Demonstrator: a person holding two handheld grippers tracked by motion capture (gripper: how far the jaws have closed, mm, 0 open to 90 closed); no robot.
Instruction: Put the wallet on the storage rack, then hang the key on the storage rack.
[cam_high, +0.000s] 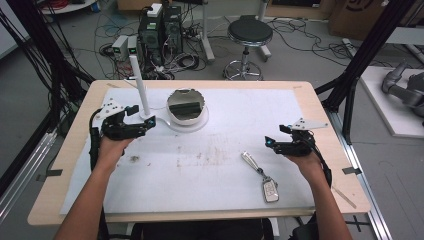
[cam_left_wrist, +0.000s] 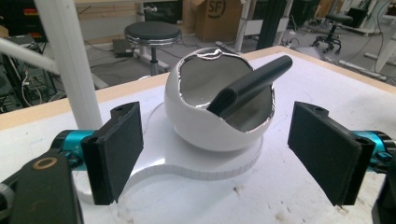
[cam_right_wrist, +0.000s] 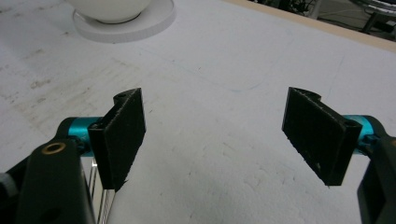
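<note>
A: So, L to R. Left gripper (cam_high: 145, 121) sits just beside the white post (cam_high: 140, 85), jaws wide apart w/ nothing between them. In the left gripper view it's (cam_left_wrist: 215, 154) aimed straight at the bowl (cam_left_wrist: 219, 114).

B: Bowl's where exactly?

A: On its white base (cam_high: 197, 123), far-middle of the bench (cam_high: 320, 107), left of centre. A black bar (cam_left_wrist: 250, 84) already leans inside it, one end poking over the rim.

B: Then the rest?

A: A key fob (cam_high: 270, 190) w/ its metal strip (cam_high: 250, 160) lies on the white mat (cam_high: 210, 165), near side, right of centre, well apart from the bowl. Right gripper (cam_high: 272, 142) hovers just right of the strip; jaws also wide, holding nothing. The right gripper view has it (cam_right_wrist: 212, 140) over bare mat.

B: Progress?

A: I'd say partway. Bar's in the bowl, looks done. Fob's untouched, prob next, if it's meant for the bowl too. Can't be sure whether the left gripper is heading for the bar or the bowl.

B: Counts?

A: 2 grippers, 1 bowl, 1 base, 1 post, 1 bar, 1 fob w/ 1 strip, 1 mat. Off the bench: 1 stool (cam_high: 249, 32) on the floor.
</note>
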